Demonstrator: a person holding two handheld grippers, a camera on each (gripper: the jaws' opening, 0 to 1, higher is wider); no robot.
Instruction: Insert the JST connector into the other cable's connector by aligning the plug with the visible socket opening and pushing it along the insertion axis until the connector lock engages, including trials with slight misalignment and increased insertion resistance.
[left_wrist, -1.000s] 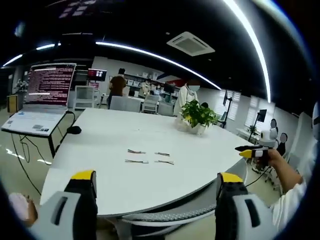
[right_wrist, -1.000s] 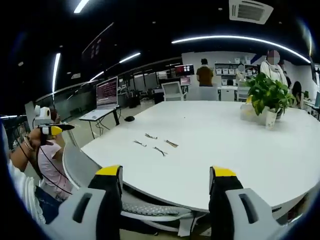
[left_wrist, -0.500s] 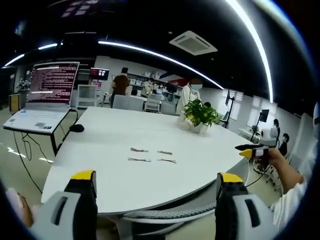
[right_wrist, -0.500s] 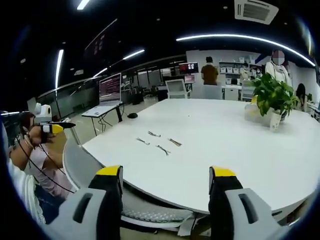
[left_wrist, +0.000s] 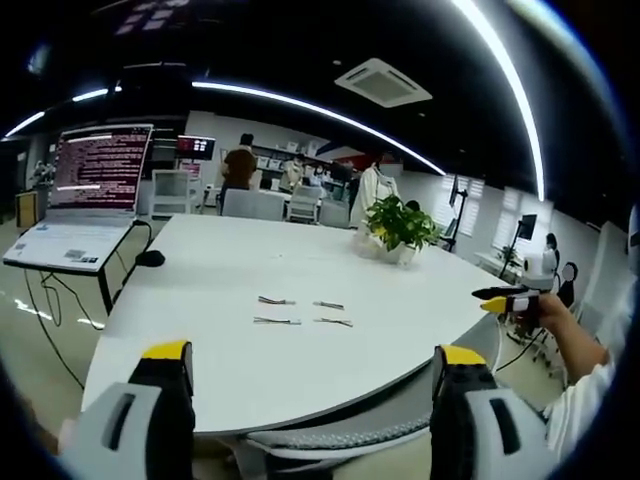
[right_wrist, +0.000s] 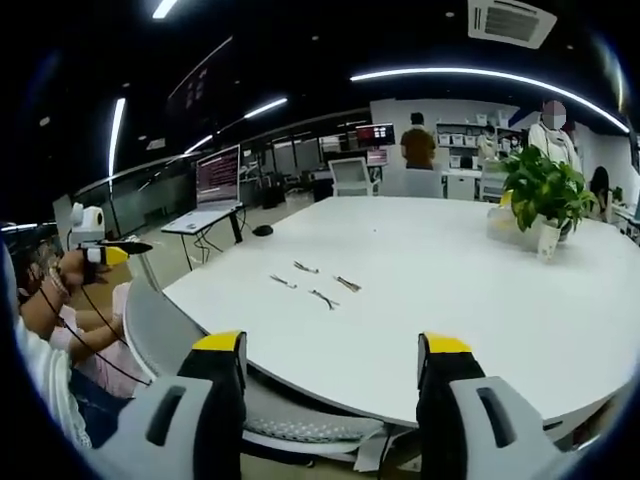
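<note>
With both grippers' jaws spread wide and empty, each needed to descend squarely onto one cable (left_wrist: 275, 321) mid-worktop (left_wrist: 240, 370).

Both views face the white table (left_wrist: 300, 280) (right_wrist: 480, 290) from well back.

- The laptop screen (left_wrist: 100, 167) off to the side carries rows of pale lettering on a dark reddish ground, but the lines are far too small and blurred to read a single word.
- In the right gripper view the same laptop screen (right_wrist: 216, 176) shows only faint streaks of text, not legible.
- A wall monitor (left_wrist: 194, 148) at the back glows red and white; whatever is written there cannot be made out.
</note>
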